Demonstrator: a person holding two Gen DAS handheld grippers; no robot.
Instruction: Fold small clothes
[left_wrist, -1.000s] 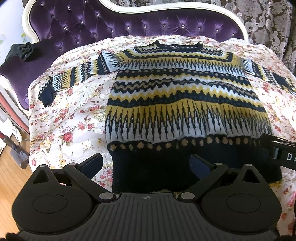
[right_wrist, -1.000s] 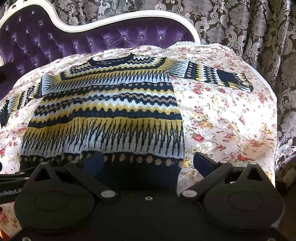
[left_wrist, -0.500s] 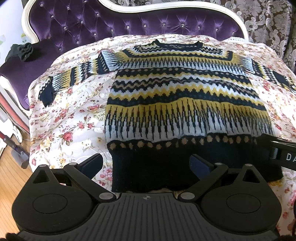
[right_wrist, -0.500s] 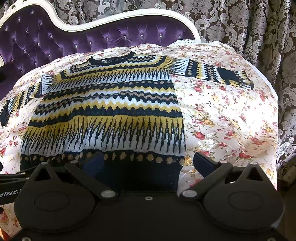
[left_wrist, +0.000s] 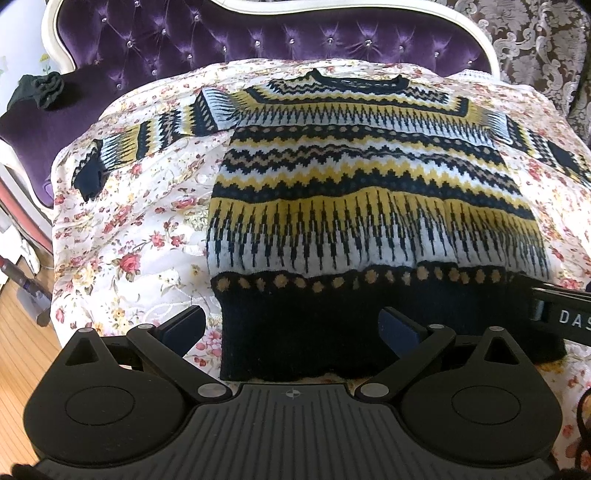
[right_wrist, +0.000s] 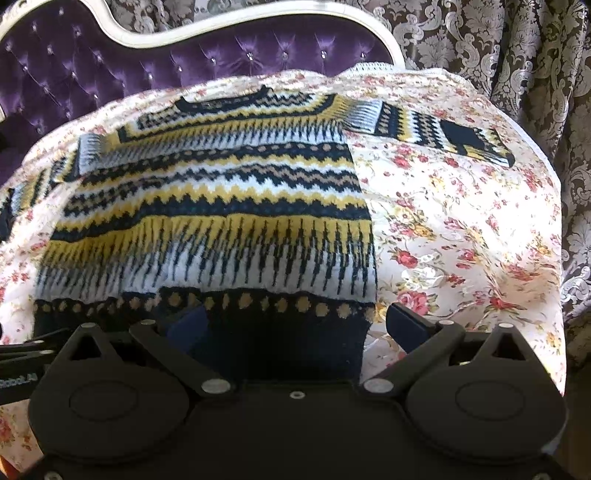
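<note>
1. Purple tufted sofa (left_wrist: 258, 40) fills the background, with a flowered quilt (left_wrist: 140, 229) draped over its seat as the folding surface and patterned curtains (right_wrist: 517, 55) behind on the right.

2. At far left a small dark cloth bundle (left_wrist: 38, 90) sits on the sofa arm, well apart from the work. Wooden floor (left_wrist: 22, 332) shows below the quilt's left edge, so the surface drops away on that side.

3. Spread flat on the quilt is the knitted sweater (left_wrist: 369, 206), neck toward the sofa back, dark hem toward the person, sleeves stretched out to each side. Its long axis runs straight away from both tools.

4. The left hand-held gripper (left_wrist: 291, 328) has its jaws wide apart and straddles the hem's left corner: one finger over bare quilt, the other over the dark band. It holds nothing.

5. The right hand-held gripper (right_wrist: 295, 328) is likewise spread and empty, straddling the hem's right corner, with its outer finger over the quilt.

6. Each tool is nearest its own corner, so my judgement is that the coming move is a paired pinch of the hem, then a lift toward the neck.

7. Bare quilt lies to the right of the sweater body, but it slopes off at the edge beside the curtains.
</note>
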